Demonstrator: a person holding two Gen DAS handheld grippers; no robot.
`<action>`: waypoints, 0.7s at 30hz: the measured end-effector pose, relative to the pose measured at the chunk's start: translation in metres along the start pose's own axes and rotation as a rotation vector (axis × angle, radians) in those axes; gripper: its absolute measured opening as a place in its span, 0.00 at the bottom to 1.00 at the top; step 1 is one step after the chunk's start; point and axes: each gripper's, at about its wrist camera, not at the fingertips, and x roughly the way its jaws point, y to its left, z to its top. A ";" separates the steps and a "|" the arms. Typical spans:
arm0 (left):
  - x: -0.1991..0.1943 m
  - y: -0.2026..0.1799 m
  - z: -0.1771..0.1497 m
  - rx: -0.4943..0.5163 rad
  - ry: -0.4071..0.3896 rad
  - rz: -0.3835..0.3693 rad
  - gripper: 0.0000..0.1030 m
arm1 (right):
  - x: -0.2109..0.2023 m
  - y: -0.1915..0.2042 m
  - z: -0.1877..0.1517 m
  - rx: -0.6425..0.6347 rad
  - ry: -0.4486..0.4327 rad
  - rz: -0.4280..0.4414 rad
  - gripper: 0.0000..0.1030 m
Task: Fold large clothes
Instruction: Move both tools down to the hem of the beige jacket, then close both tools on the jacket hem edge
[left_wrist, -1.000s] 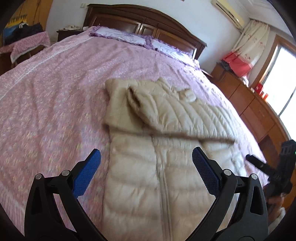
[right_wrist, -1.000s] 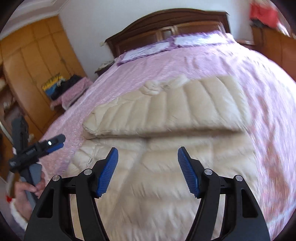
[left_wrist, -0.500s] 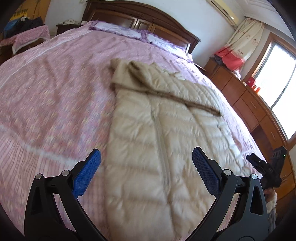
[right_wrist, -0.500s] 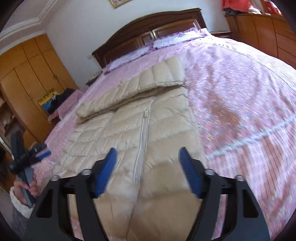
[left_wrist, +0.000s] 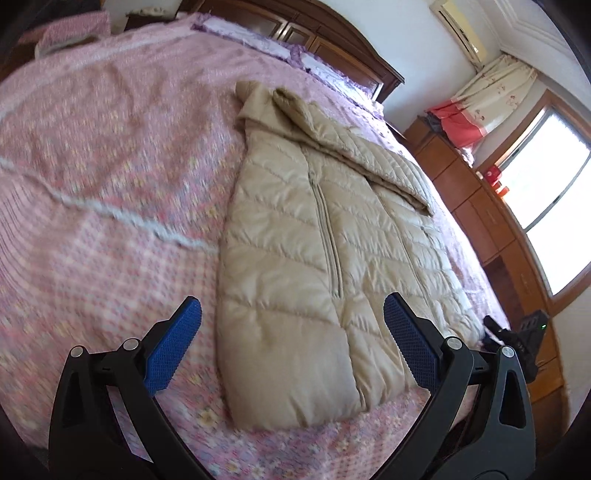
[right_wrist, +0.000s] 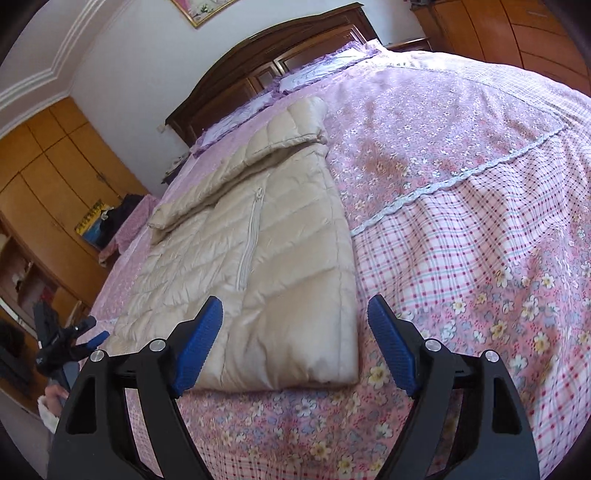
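A beige quilted puffer jacket (left_wrist: 314, 236) lies flat on the pink bedspread (left_wrist: 110, 184), zipper up, sleeves folded across the chest near the collar. It also shows in the right wrist view (right_wrist: 258, 258). My left gripper (left_wrist: 291, 347) is open and empty, above the hem's left corner. My right gripper (right_wrist: 295, 347) is open and empty, above the hem's right corner. Each gripper shows small at the other view's edge: the right one (left_wrist: 517, 339), the left one (right_wrist: 66, 347).
A dark wooden headboard (right_wrist: 280, 55) and pillows (left_wrist: 258, 40) are at the far end. Wooden dressers (left_wrist: 491, 206) stand by the window on the right. A wardrobe (right_wrist: 48, 177) and a cluttered side table (right_wrist: 118, 218) stand on the left. The bed's foot edge is near.
Both grippers have drawn back from over the jacket's chest toward the foot of the bed, now by the hem. Both stayed open. The jacket has not moved.
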 end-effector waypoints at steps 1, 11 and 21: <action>0.003 0.001 -0.004 -0.017 0.015 -0.006 0.95 | 0.000 0.001 -0.003 -0.001 0.002 0.004 0.77; 0.002 0.000 -0.032 -0.047 0.009 -0.055 0.95 | -0.002 -0.003 -0.022 0.073 0.055 0.085 0.77; 0.008 -0.005 -0.035 -0.087 0.054 -0.183 0.95 | -0.005 -0.010 -0.020 0.160 0.063 0.159 0.78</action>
